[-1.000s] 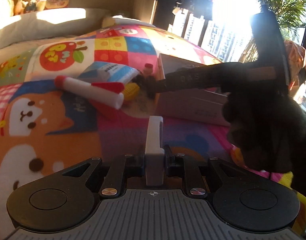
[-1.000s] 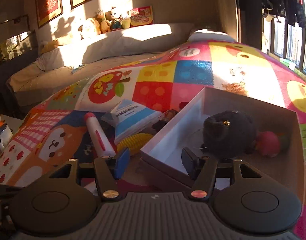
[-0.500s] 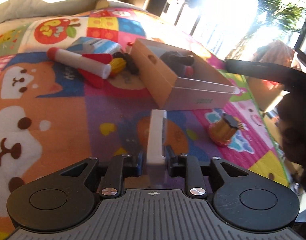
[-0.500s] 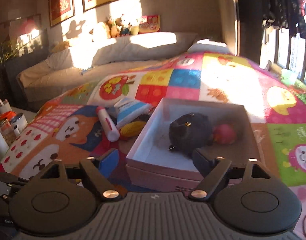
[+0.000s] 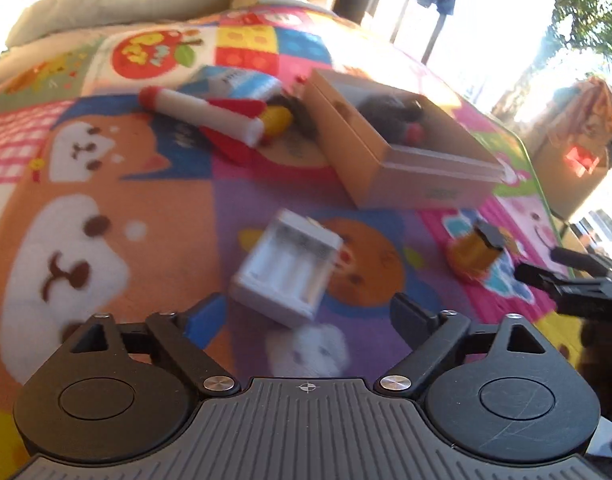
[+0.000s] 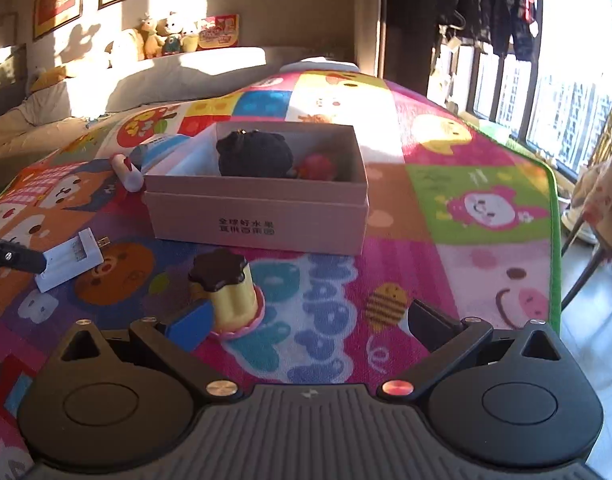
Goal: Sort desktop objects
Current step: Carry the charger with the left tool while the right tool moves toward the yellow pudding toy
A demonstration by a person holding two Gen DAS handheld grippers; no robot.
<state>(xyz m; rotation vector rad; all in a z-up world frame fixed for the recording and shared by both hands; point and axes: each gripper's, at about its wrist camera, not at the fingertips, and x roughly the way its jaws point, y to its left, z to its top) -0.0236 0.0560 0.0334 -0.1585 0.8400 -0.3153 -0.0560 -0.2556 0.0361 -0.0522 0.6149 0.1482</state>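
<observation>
Both grippers' fingers are spread wide, holding nothing: the left gripper [image 5: 308,314] hangs over one white battery charger [image 5: 287,268] lying on the play mat [image 5: 105,200], the right gripper [image 6: 310,320] beside one pudding toy [image 6: 227,294]. One open cardboard box [image 6: 257,216] mid-mat holds a black plush [image 6: 255,154] and a red toy [image 6: 318,166].

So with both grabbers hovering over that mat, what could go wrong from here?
Two things, probably. The white battery charger lies loose on the mat between the open left gripper fingers; closing off-centre might nudge it away. The pudding toy stands beside the right gripper, touching or nearly touching its blue fingertip, so a sideways move could tip it. The cardboard box already holds two items, leaving less room.
</observation>
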